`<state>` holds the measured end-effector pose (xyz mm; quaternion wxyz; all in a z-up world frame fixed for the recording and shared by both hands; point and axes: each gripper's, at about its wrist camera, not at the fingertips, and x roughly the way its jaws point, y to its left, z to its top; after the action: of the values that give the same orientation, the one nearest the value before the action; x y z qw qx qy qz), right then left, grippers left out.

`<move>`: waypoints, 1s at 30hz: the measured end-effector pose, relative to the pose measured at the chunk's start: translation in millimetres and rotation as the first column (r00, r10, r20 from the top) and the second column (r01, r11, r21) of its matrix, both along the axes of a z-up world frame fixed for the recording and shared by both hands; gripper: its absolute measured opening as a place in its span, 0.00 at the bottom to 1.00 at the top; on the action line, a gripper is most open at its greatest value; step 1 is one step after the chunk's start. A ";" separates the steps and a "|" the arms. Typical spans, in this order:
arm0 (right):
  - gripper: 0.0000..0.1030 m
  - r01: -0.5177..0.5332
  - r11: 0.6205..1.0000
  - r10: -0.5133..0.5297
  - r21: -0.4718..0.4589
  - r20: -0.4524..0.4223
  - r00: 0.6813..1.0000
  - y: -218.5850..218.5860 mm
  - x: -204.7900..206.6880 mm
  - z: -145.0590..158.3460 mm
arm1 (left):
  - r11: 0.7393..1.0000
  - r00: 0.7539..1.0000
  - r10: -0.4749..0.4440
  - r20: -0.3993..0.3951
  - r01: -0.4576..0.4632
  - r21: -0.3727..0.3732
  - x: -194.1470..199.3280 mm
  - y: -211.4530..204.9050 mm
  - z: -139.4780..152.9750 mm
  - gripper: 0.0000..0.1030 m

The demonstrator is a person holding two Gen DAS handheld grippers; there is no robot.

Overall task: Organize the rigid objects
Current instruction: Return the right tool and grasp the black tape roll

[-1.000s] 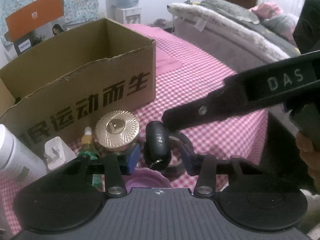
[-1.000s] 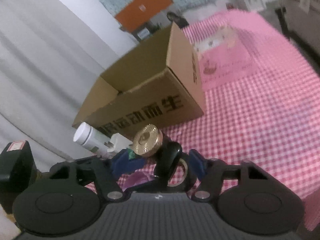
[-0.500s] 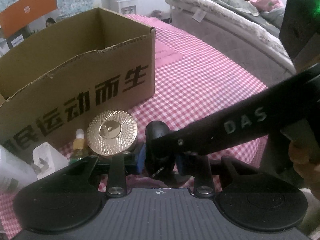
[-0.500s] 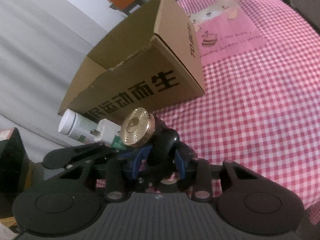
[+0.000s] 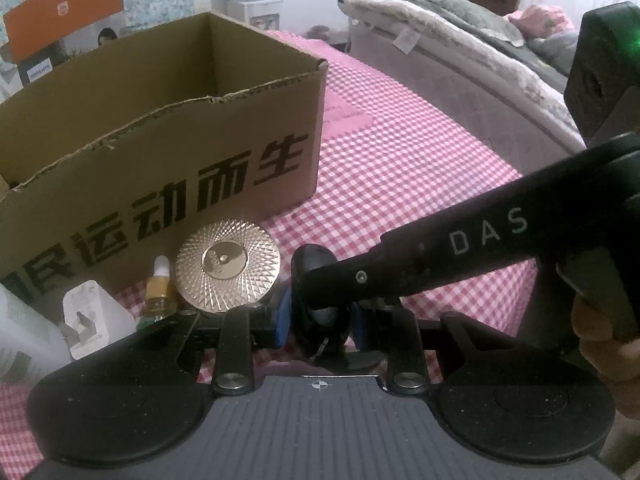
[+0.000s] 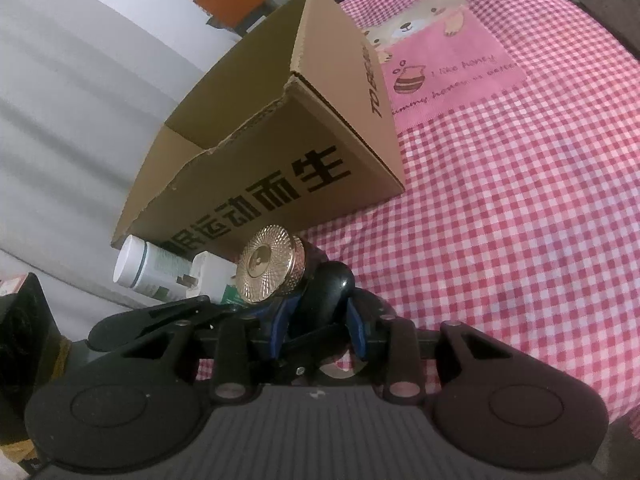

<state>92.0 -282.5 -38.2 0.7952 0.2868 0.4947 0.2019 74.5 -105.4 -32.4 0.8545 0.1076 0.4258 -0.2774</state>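
Left gripper (image 5: 318,316): blue pads closed on a black rounded object (image 5: 316,280), low centre of the left wrist view. Right gripper (image 6: 316,316): pads likewise pressed against the same black rounded object (image 6: 326,292), low centre of the right wrist view. Both claws clamped on one item, apparently from crossing directions; the right tool's black finger bar runs diagonally in from the right edge of the left view and ends at the object. Exact nature of the object not readable; dark, glossy, pebble-shaped, with a ring or loop partly visible beneath it in the right view.

Likely reason for the double grip: a handover or a re-grip to steady a smooth, slippery piece before lifting. Judgement only.

Just left of the object: gold ribbed lid (image 5: 227,266) on a dark jar, touching or nearly touching the left pad. Further left, a small dropper bottle (image 5: 159,292) with amber liquid, then a white plug adapter (image 5: 86,314), then a white cylindrical bottle (image 6: 146,266) lying on its side at lower left of the right view. All clustered against the front wall of the cardboard box (image 5: 168,184), presumably staged there for loading.

Box open at the top, upper left of both frames, interior mostly hidden. Pink checked cloth (image 6: 500,240) underneath everything.

Task stage, as judged: black object gripped but not yet in the box; other items waiting outside.
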 end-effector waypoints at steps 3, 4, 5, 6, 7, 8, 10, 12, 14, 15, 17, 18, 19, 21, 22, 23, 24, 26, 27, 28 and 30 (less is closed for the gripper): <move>0.33 0.009 1.000 -0.009 0.013 0.008 1.000 -2.3 -4.0 1.7 | 1.000 1.000 0.001 0.015 -0.001 -0.016 -2.9 1.9 5.0 0.27; 0.33 0.010 1.000 -0.010 0.016 0.014 1.000 -3.3 -5.4 3.4 | 1.000 1.000 0.001 0.024 -0.001 -0.022 -4.4 2.3 7.6 0.26; 0.33 0.013 1.000 -0.013 0.017 0.021 1.000 -3.0 -7.4 5.1 | 1.000 0.999 0.001 0.032 -0.001 -0.025 -6.0 2.5 10.4 0.25; 0.33 0.015 1.000 -0.015 0.021 0.026 1.000 -3.4 -9.1 7.6 | 1.000 0.999 -0.001 0.038 0.002 -0.031 -8.1 2.9 13.2 0.21; 0.33 0.015 1.000 -0.016 0.026 0.033 0.999 -3.8 -10.9 10.4 | 0.999 0.999 -0.002 0.043 0.004 -0.038 -10.2 3.8 16.2 0.20; 0.32 0.014 1.000 -0.015 0.027 0.044 0.999 -3.5 -12.8 14.1 | 0.999 0.998 0.001 0.058 0.002 -0.041 -12.8 4.6 19.8 0.20; 0.32 0.011 1.000 -0.013 0.024 0.074 0.997 -3.1 -17.1 23.7 | 0.999 0.996 0.005 0.084 -0.001 -0.050 -16.6 6.5 26.7 0.19; 0.32 0.008 1.000 -0.011 0.025 0.100 0.995 -2.7 -20.4 32.1 | 0.998 0.994 0.009 0.107 -0.002 -0.057 -20.0 8.1 32.9 0.19; 0.31 0.006 1.000 -0.009 0.025 0.121 0.993 -2.0 -23.2 38.7 | 0.998 0.993 0.011 0.118 -0.004 -0.062 -23.0 9.4 34.9 0.17; 0.31 0.007 1.000 -0.010 0.024 0.125 0.992 -1.6 -24.2 39.9 | 0.998 0.993 0.010 0.118 -0.003 -0.059 -23.8 9.6 34.1 0.15; 0.30 0.012 1.000 -0.015 0.027 0.118 0.993 -1.9 -26.7 40.1 | 0.998 0.995 0.002 0.101 0.004 -0.056 -24.9 9.7 32.1 0.15; 0.30 0.019 0.999 -0.023 0.033 0.111 0.994 -3.4 -28.3 39.1 | 0.998 0.996 -0.009 0.089 0.013 -0.055 -26.2 9.7 30.3 0.15; 0.30 0.028 0.999 -0.032 0.037 0.102 0.994 -5.7 -29.5 38.2 | 0.999 0.997 -0.015 0.081 0.019 -0.050 -27.1 9.8 28.9 0.16; 0.31 0.049 0.998 -0.052 0.049 0.080 0.995 -10.9 -31.7 35.1 | 0.999 0.997 -0.026 0.069 0.029 -0.032 -29.8 9.5 24.6 0.16; 0.31 0.057 0.997 -0.060 0.051 0.068 0.996 -13.6 -32.8 32.8 | 0.999 0.997 -0.032 0.064 0.034 -0.026 -30.1 9.0 22.9 0.16; 0.31 0.062 0.997 -0.065 0.053 0.058 0.996 -15.0 -33.0 30.5 | 0.999 0.998 -0.038 0.058 0.039 -0.021 -30.0 8.5 21.3 0.16; 0.31 0.065 0.996 -0.067 0.056 0.045 0.997 -16.2 -33.2 28.3 | 0.999 0.998 -0.041 0.055 0.042 -0.017 -30.2 9.1 20.4 0.17; 0.33 0.062 0.996 -0.063 0.059 0.015 0.998 -16.2 -32.0 24.1 | 0.999 0.998 -0.037 0.057 0.038 -0.010 -28.2 9.2 19.4 0.18; 0.33 0.058 0.997 -0.059 0.058 0.007 0.998 -15.5 -31.3 22.5 | 0.999 0.998 -0.034 0.060 0.034 -0.007 -26.5 9.3 19.4 0.19; 0.33 0.054 0.997 -0.054 0.054 0.002 0.999 -13.9 -29.7 21.7 | 0.999 0.998 -0.032 0.061 0.032 -0.006 -24.8 9.3 19.6 0.21; 0.33 0.044 0.998 -0.044 0.048 -0.006 0.999 -10.4 -26.0 19.7 | 0.999 0.998 -0.034 0.052 0.035 -0.008 -21.4 9.6 18.4 0.22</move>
<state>66.1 -292.8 -18.5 0.7911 0.3172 0.4851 0.1954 53.1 -95.7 -13.9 0.8609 0.1184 0.4003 -0.2909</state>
